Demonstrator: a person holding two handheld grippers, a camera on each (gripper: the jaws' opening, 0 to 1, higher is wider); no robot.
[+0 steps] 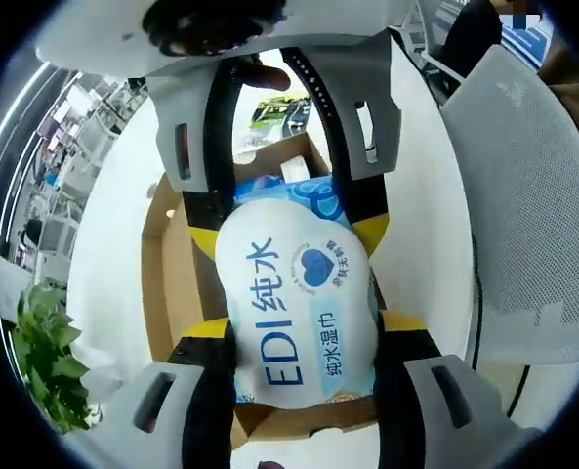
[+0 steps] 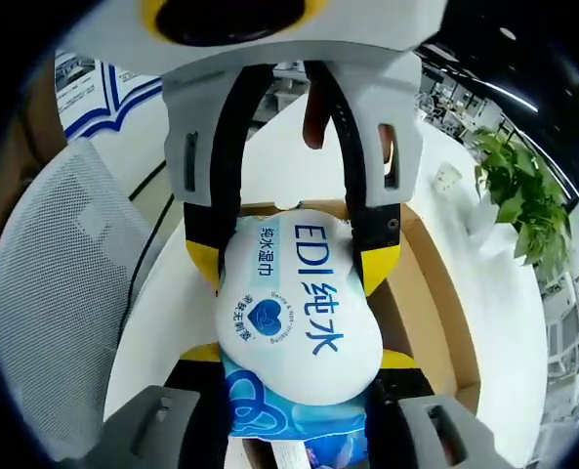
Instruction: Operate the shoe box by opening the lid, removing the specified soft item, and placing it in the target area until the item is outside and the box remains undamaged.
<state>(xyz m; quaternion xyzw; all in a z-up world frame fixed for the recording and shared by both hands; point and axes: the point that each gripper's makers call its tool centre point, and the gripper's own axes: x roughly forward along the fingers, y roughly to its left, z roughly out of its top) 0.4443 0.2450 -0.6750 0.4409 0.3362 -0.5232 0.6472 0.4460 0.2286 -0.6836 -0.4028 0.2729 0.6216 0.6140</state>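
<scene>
A soft white-and-blue wet wipes pack (image 1: 299,293) (image 2: 299,303) printed "EDI" is held over the open brown cardboard shoe box (image 1: 157,264) (image 2: 435,283). My left gripper (image 1: 304,342) rises from the bottom of the left gripper view, shut on one end of the pack. It enters the right gripper view from the top as the left gripper (image 2: 294,259). My right gripper (image 2: 299,366) is shut on the opposite, blue end and shows as the right gripper (image 1: 289,230) at the top of the left gripper view. The pack hides the box's inside.
The box rests on a white round table (image 1: 103,254) (image 2: 172,322). A grey mesh chair (image 1: 523,215) (image 2: 55,274) stands close on one side. A green potted plant (image 1: 50,352) (image 2: 523,195) is at the table's other side. An office room lies beyond.
</scene>
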